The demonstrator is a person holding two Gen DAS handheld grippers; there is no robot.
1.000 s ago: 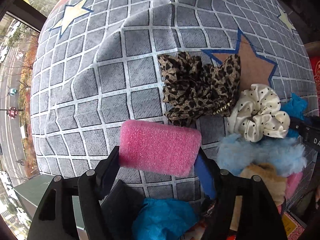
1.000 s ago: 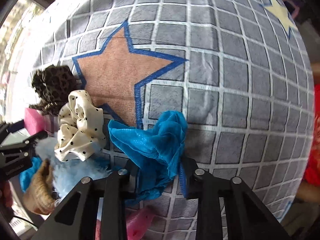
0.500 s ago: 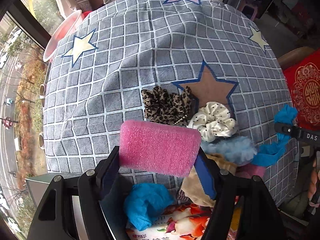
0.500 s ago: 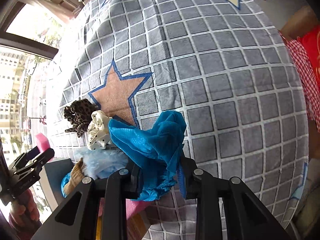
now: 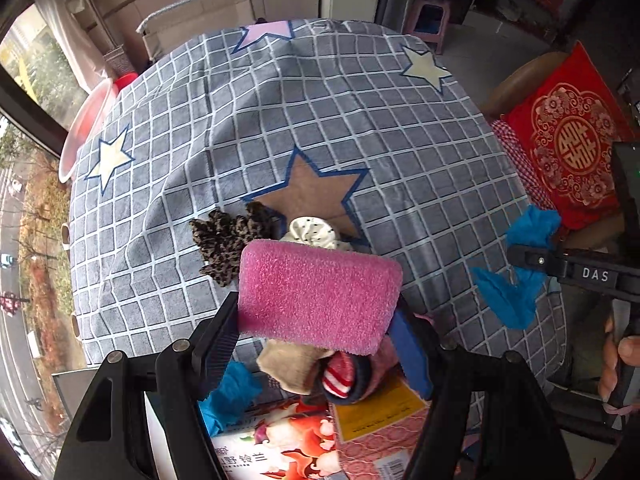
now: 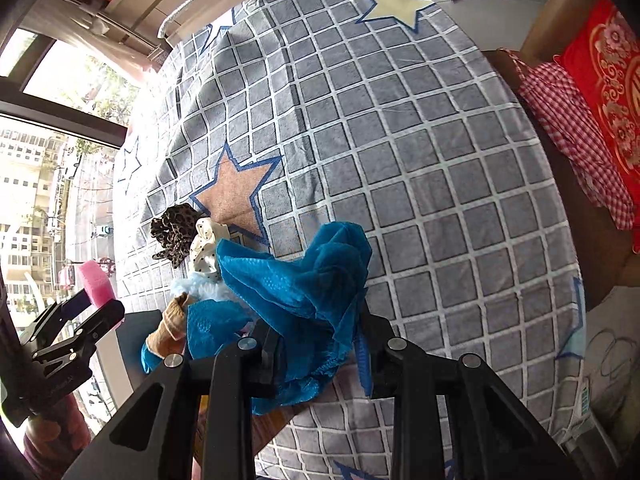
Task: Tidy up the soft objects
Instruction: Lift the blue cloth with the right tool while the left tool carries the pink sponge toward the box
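Gripping pink sponge (image 5: 320, 294), left hand-held gripper (image 5: 316, 320) pads

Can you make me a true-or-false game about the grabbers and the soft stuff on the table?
1. The left gripper holds a pink sponge. True.
2. The right gripper is holding nothing. False: it is shut on a blue cloth.
3. The leopard-print scrunchie lies on the checked tablecloth, beside the brown star. True.
4. The white scrunchie with black dots is hanging from a gripper. False: it rests on the tablecloth, next to the leopard-print one.
5. The tablecloth is plain red. False: it is grey with white lines and stars.
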